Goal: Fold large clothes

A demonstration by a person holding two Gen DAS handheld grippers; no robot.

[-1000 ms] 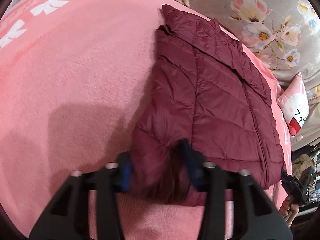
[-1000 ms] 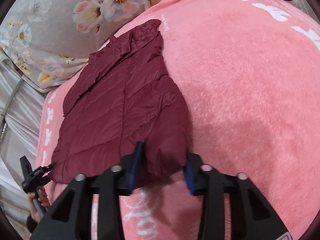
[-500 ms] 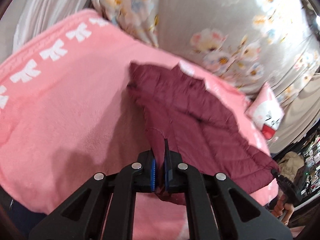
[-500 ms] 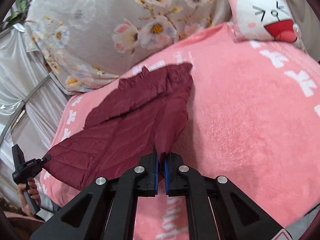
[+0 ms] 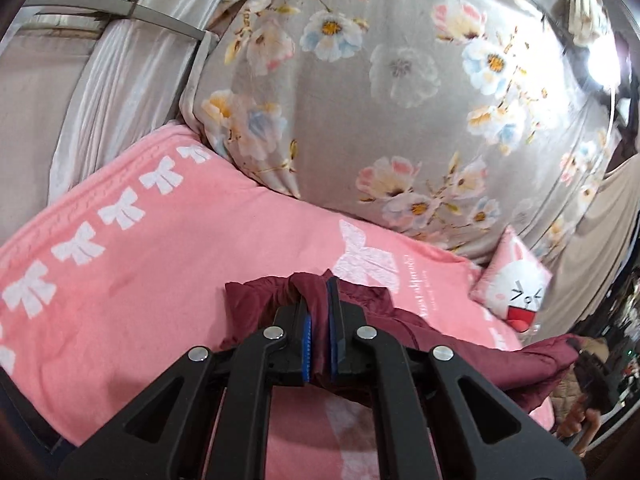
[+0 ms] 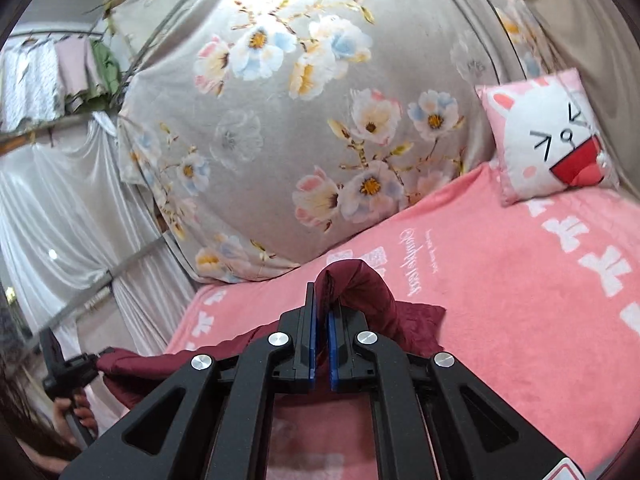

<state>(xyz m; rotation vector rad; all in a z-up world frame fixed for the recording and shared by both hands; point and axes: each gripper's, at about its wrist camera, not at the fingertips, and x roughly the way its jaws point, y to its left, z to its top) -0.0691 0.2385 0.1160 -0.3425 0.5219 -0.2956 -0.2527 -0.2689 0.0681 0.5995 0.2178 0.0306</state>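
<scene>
**A:** Jacket [image 5: 362, 300] first: where is it?

**B:** On the pink blanket [image 5: 168, 264], near the flowered cushion [image 5: 360, 100]. I hold one end of it up in both tools. My left gripper [image 5: 318, 312] is pressed together on a bunch of maroon cloth, and the right gripper [image 6: 322, 308] pinches another bunch in the same way. The cloth stretches between the two and sags a little in the middle.

**A:** Are the jaws fully closed?

**B:** Nearly. Each pair has a thin layer of fabric between the blue pads, so they stand a sliver apart.

**A:** How far along is the fold?

**B:** I judge I am partway through one fold. The end I hold is lifted off the blanket, and the part under it lies flat. I cannot tell how many folds are already in, because the tools hide most of the jacket.

**A:** What is left?

**B:** I would carry this end over onto the flat part, lay it down with the edges matched, and let go. After that, probably another fold, since it is a bulky quilted thing and may spring open.

**A:** Anything in the way?

**B:** The rabbit pillow [image 6: 548, 136] stands well apart, at the far corner.
</scene>
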